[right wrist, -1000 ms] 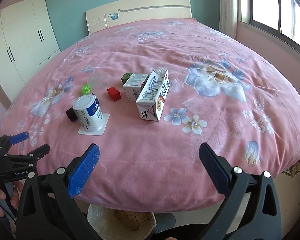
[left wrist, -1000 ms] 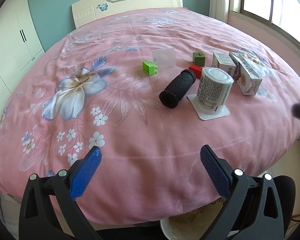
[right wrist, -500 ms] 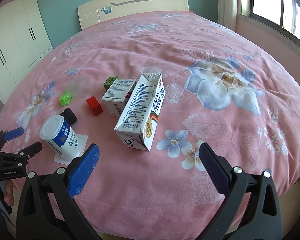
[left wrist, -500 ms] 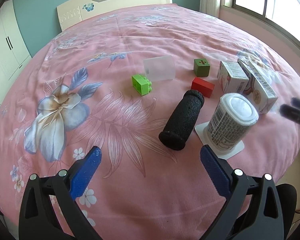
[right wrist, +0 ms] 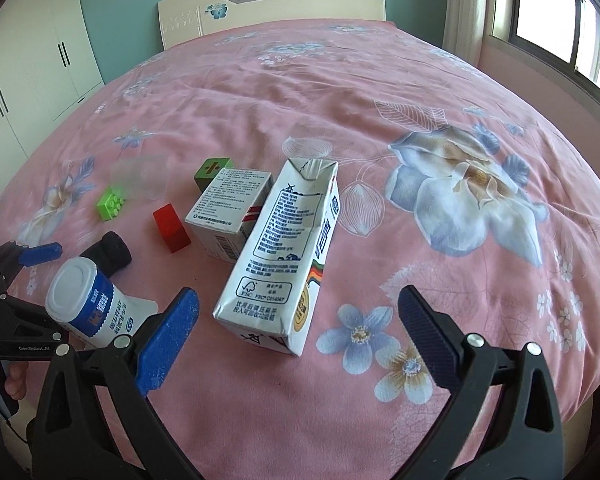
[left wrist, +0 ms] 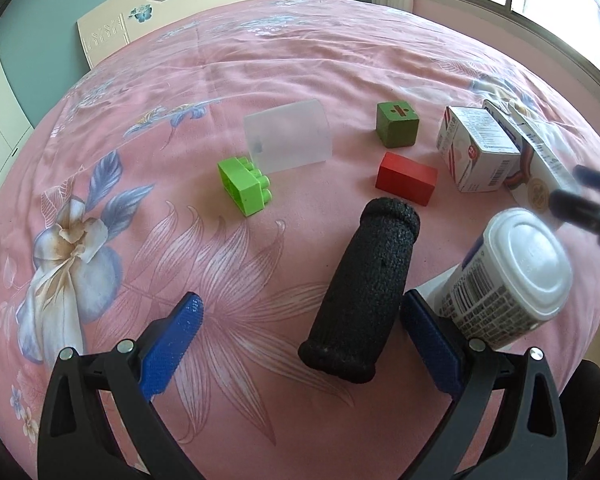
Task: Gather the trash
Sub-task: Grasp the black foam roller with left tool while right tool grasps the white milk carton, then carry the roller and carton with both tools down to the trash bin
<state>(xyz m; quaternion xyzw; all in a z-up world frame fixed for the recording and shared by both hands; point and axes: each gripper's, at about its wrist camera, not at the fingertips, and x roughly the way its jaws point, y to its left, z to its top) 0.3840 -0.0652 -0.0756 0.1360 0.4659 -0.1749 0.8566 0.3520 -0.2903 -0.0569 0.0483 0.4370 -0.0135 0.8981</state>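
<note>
Left wrist view: left gripper (left wrist: 300,336) fingers spread around black foam cylinder (left wrist: 366,292), right gripper (right wrist: 298,330) fingers spread around white milk carton (right wrist: 284,254), both lined up to pinch.

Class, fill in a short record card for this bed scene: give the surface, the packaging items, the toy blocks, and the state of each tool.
surface: pink floral bedspread
packaging: milk carton, small box, white tub, all apart
other items: black foam roll, clear cup
blocks: green brick, red block, green cube
left tool: open, astride the foam roll
right tool: open, facing the carton
</note>
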